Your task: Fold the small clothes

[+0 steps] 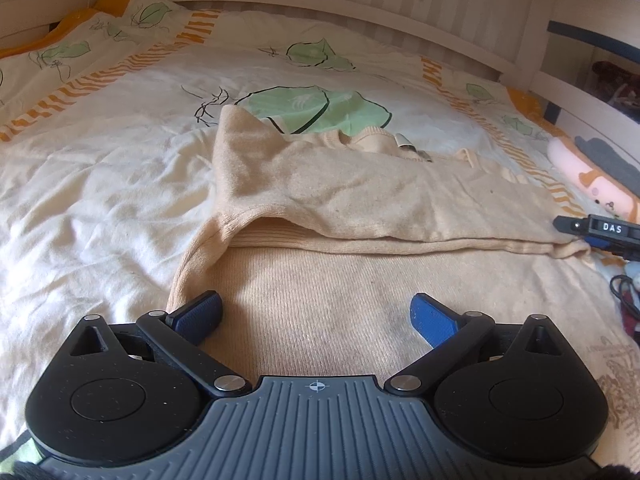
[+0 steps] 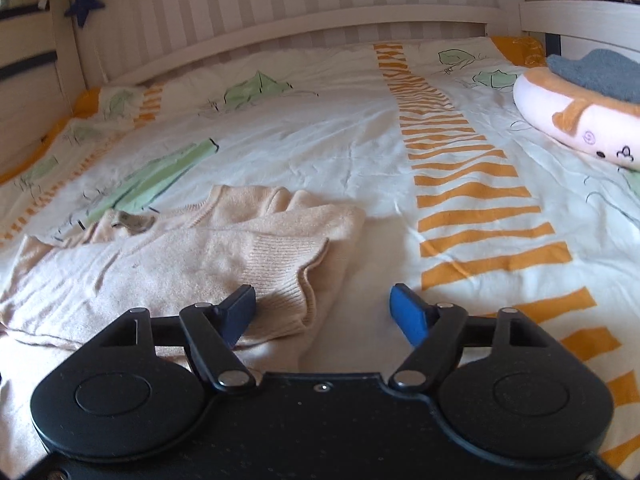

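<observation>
A cream knit sweater (image 1: 360, 208) lies on the bed (image 1: 100, 200), on a white quilt printed with green leaves and orange stripes. One sleeve (image 1: 400, 204) is folded across the body, its ribbed cuff (image 2: 288, 280) ending at the sweater's right edge. A pink and orange plush toy (image 2: 580, 120) with a grey piece on top rests on the quilt to the right, well apart from the sweater. A white slatted bed frame (image 2: 280, 24) bounds the far side, and a blue star (image 2: 85, 2) hangs at its left corner. A black cable (image 1: 624, 292) lies at the right edge of the left wrist view. The left claw (image 1: 316, 314) points down over the sweater's lower body, jaws wide apart, nothing between the pads. The right claw (image 2: 323, 312) points down at the cuff, jaws open; the left pad (image 2: 240, 312) is over the cuff edge, and the right pad (image 2: 408, 312) is over bare quilt. Contact between pad and cuff cannot be determined. In the left wrist view, the right claw's tip is cut off by the frame edge. A small grey label (image 2: 132, 222) sits at the neckline; its text is illegible.
</observation>
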